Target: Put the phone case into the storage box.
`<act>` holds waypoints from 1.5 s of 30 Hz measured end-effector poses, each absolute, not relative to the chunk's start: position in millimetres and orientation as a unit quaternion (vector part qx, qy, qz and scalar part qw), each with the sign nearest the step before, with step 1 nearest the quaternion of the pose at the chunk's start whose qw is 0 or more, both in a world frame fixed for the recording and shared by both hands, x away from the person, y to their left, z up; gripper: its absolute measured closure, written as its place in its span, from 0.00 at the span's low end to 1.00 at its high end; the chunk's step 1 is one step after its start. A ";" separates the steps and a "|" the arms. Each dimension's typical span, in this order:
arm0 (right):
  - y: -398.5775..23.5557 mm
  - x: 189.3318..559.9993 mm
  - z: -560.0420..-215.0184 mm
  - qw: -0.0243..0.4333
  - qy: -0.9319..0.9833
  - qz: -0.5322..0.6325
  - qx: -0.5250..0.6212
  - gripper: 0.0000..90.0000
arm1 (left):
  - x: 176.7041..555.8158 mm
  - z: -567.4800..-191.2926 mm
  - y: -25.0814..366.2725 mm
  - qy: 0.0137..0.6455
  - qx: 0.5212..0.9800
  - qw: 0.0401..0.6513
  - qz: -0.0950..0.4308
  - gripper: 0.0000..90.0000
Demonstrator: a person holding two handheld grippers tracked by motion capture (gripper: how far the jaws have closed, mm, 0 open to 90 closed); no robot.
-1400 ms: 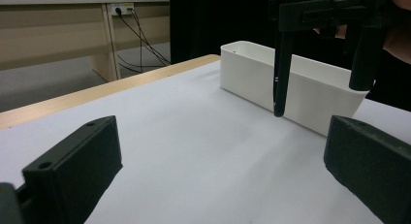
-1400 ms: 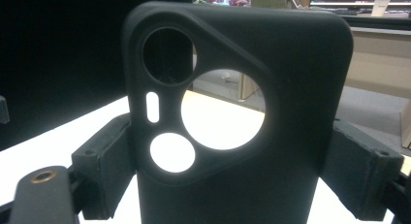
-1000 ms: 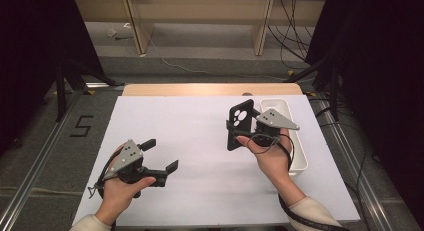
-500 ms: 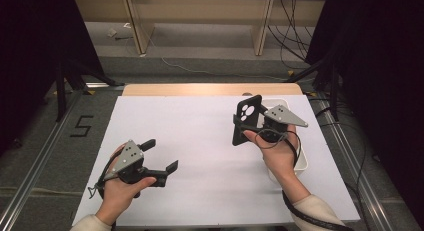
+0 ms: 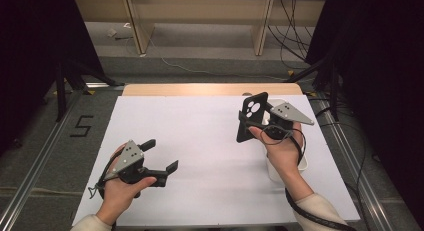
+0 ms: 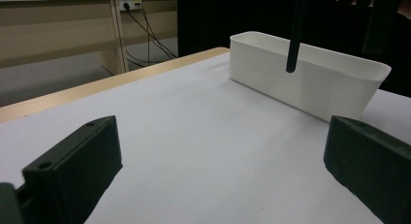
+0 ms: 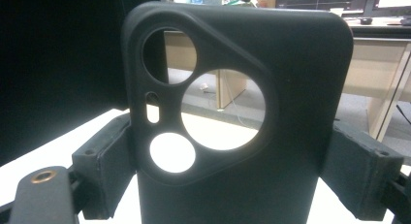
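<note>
Black and rubbery, the phone case (image 7: 242, 117) stands upright between the jaws of the right gripper (image 5: 248, 123), clamped by its long edges, so its camera cut-outs face the gripper's own lens and the back wall shows through them. In the high view the case (image 5: 253, 115) hangs above the table at about 2 o'clock from centre, just beside the white bin (image 6: 310, 81), which suggests it is being carried clear of the bin or toward it; which of the two cannot be told.

The left gripper (image 5: 161, 158) rests low at about 8 o'clock, jaws spread wide with nothing between them, probably waiting its turn.

The case's lower end is cut off in the right gripper view. The bin's inside is hidden behind its wall, and the right hand (image 5: 282, 151) covers much of it from above.
</note>
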State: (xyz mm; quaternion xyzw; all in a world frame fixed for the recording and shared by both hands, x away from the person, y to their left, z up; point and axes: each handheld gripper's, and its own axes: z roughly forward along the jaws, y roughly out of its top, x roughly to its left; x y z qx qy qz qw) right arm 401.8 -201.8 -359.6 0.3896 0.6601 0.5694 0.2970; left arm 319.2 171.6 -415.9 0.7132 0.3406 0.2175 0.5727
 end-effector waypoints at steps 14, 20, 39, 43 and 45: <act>-213.4 404.0 -354.4 0.304 0.648 0.570 0.404 0.17 | 319.2 -416.1 171.5 0.341 0.713 0.573 0.218 0.00; -218.3 405.2 -352.3 0.308 0.642 0.571 0.408 0.17 | 319.2 -416.2 171.7 0.343 0.711 0.573 0.218 0.00; -233.5 408.8 -348.7 0.323 0.628 0.567 0.424 0.17 | 319.4 -416.2 172.0 0.342 0.711 0.573 0.220 0.00; -238.0 409.8 -347.7 0.327 0.624 0.566 0.428 0.17 | 319.5 -416.4 172.2 0.343 0.712 0.573 0.219 0.00; -239.9 410.2 -347.5 0.329 0.622 0.564 0.431 0.17 | 319.5 -416.5 172.2 0.342 0.711 0.573 0.219 0.00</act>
